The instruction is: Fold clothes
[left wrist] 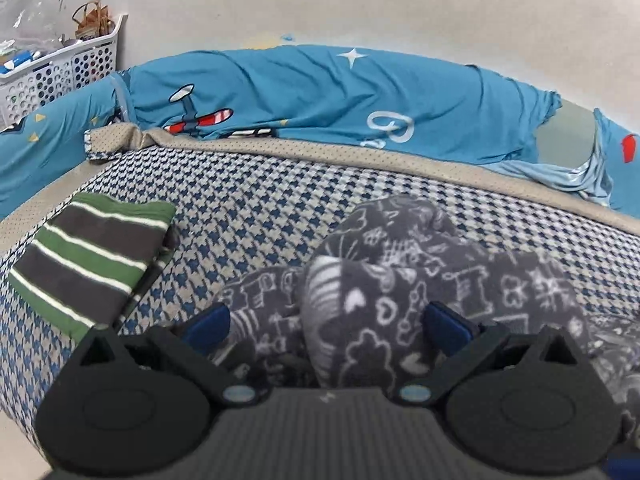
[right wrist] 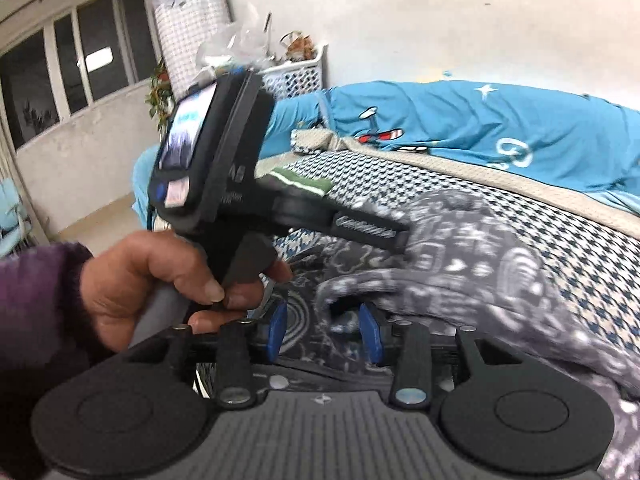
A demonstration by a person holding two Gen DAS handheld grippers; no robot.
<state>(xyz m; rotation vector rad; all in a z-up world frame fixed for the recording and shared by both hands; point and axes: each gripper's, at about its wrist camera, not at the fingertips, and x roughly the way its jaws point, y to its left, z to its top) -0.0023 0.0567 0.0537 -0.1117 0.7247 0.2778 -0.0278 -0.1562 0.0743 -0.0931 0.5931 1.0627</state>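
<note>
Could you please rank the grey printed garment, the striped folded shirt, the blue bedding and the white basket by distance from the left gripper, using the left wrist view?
1. Grey garment, between the jaws.
2. Striped shirt, left.
3. Blue bedding, along the wall.
4. White basket, far left corner.

I count two garments on the bed: one grey doodle-print garment [left wrist: 420, 280] bunched up near me, and one folded green-and-grey striped garment [left wrist: 92, 260] to the left. Under them I see one houndstooth blanket [left wrist: 260, 208], and at the far side one blue cartoon-print quilt [left wrist: 320, 96] along the wall. Far left there is one white perforated basket [left wrist: 60, 68]. I have two grippers: the left gripper [left wrist: 326, 326] and the right gripper [right wrist: 324, 330], each with two blue-tipped fingers. One hand [right wrist: 160, 280] shows.
</note>
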